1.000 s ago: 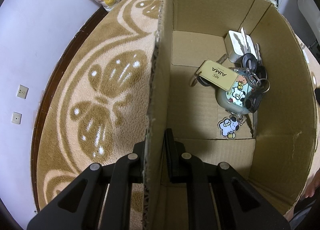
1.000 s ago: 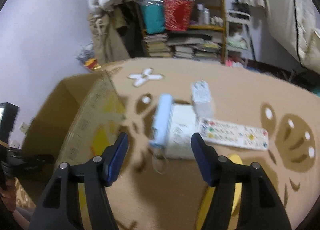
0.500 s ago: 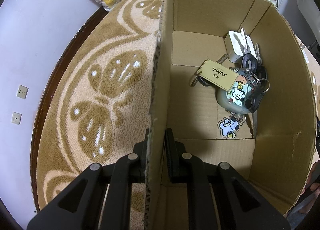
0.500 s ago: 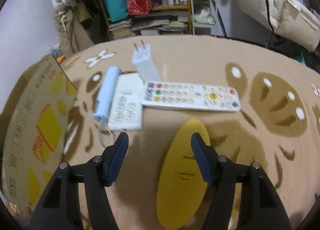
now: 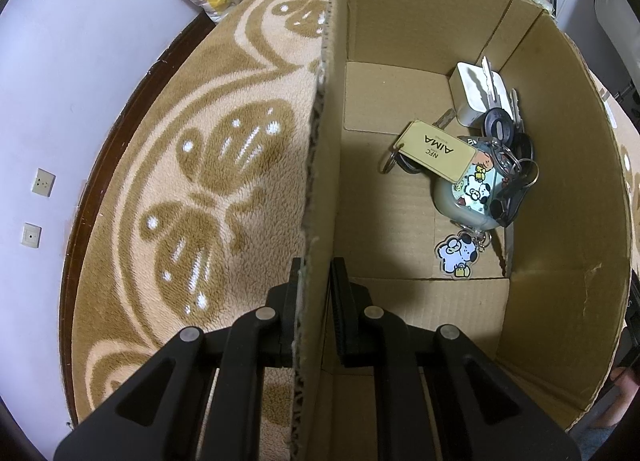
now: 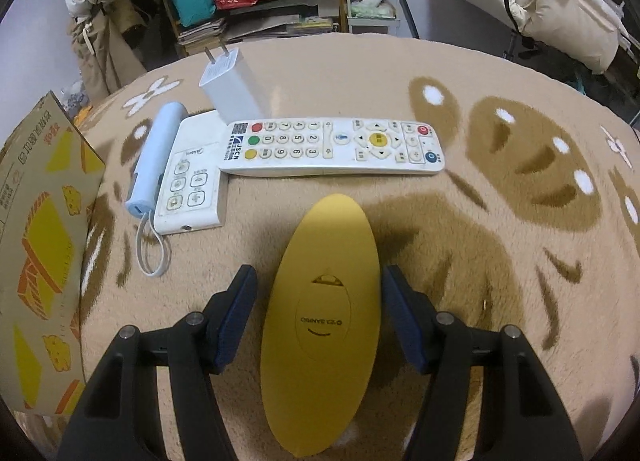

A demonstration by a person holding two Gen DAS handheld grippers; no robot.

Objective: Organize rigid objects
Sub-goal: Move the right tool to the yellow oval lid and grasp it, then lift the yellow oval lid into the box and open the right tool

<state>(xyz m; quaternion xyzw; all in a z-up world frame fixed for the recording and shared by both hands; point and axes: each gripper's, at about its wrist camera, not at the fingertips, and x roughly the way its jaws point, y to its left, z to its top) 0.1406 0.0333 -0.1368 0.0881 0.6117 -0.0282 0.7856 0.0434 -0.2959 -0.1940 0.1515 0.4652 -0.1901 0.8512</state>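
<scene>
1. The left tongs (image 5: 316,273) are clamped on the near wall of the cardboard box (image 5: 560,221), which sits on a patterned blanket (image 5: 180,181).
2. Inside the box, a bunch of keys (image 5: 476,173) lies against a white charger (image 5: 472,95).
3. The right tongs (image 6: 320,289) are spread wide, one finger on each side of the yellow oval remote (image 6: 324,313), not touching it.
4. Beyond it lie a white remote (image 6: 332,147), a small control pad (image 6: 192,181) and a plug adapter (image 6: 232,87).

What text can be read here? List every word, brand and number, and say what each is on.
"AIMA" and "NFC": tan key tag in the cardboard box.
"JSCN", digits 0 to 9: long white remote.
"Midea", seemingly: small white remote.
Brand on the yellow oval remote: upside down, unclear.
Box print: too blurred.
</scene>
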